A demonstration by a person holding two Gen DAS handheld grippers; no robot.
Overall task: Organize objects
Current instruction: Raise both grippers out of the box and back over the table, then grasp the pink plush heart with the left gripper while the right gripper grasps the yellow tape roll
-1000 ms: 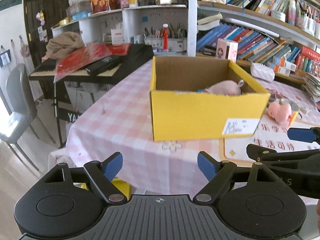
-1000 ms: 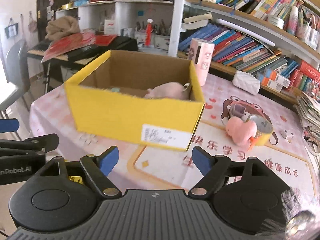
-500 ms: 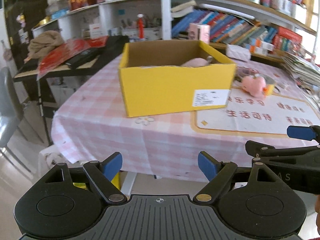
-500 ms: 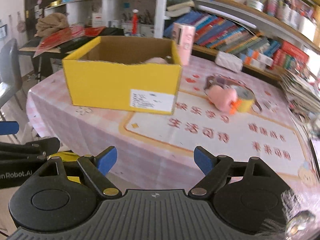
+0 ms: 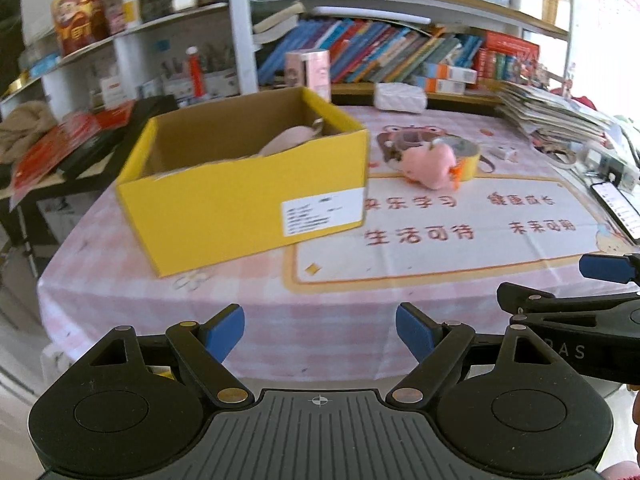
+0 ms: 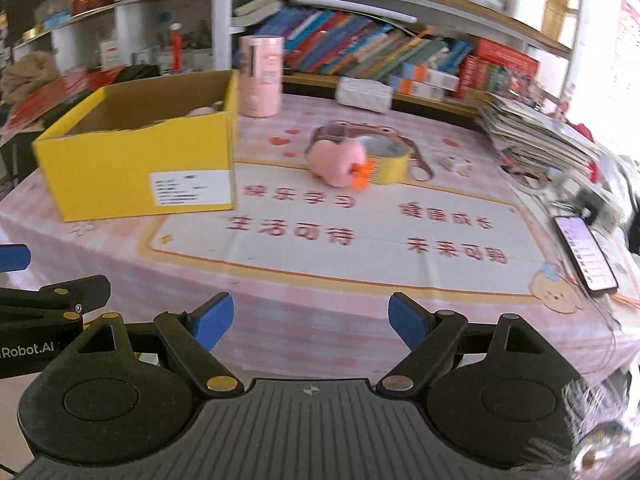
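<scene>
A yellow cardboard box (image 5: pixel 244 200) (image 6: pixel 140 168) stands on the pink checked tablecloth (image 5: pixel 340 316), with a pale pink thing (image 5: pixel 288 140) lying inside it. Right of the box a pink plush toy (image 5: pixel 432 162) (image 6: pixel 336 160) leans against a yellow tape roll (image 5: pixel 466 158) (image 6: pixel 386 162) on the printed mat. Both grippers hover off the table's near edge, well short of these objects. My left gripper (image 5: pixel 320 332) is open with nothing between its blue pads. My right gripper (image 6: pixel 310 322) is open and empty too; its side shows at the right edge of the left wrist view.
A pink cylinder (image 6: pixel 260 76) stands behind the box. A smartphone (image 6: pixel 586 252) lies at the table's right edge, beside a stack of magazines (image 6: pixel 540 136). A white pouch (image 5: pixel 400 98) sits at the back. Bookshelves (image 5: pixel 400 56) fill the wall behind; a keyboard stand (image 5: pixel 80 148) is at left.
Both views have swung to the right and backed off from the box. The plush toy, tape roll and phone have come further into view. Both grippers stayed open and empty.
</scene>
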